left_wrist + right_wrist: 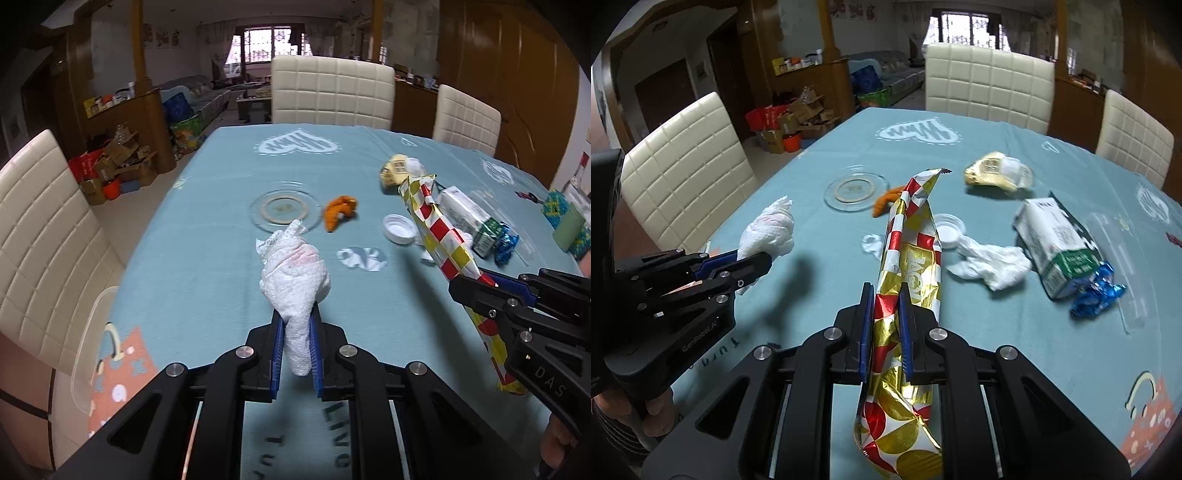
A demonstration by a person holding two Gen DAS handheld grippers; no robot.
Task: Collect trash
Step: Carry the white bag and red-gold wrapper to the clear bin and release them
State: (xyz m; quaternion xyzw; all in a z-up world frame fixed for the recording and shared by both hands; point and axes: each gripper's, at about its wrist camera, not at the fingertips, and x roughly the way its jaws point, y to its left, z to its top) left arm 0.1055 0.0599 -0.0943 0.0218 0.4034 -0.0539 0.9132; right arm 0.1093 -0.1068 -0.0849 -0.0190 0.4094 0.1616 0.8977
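**Both tongs loaded, more trash waiting**

Left tongs [297, 350] clamp a tissue [295, 280] at lower centre; right tongs [886, 332] clamp a wrapper [908, 266], lifted off the tabletop [207, 266], probably for binning. A carton [1056, 240] remains at right.

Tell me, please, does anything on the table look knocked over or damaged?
Yes: the milk carton lies on its side, crumpled, beside a blue foil wrapper. A loose white cap sits apart from any bottle.
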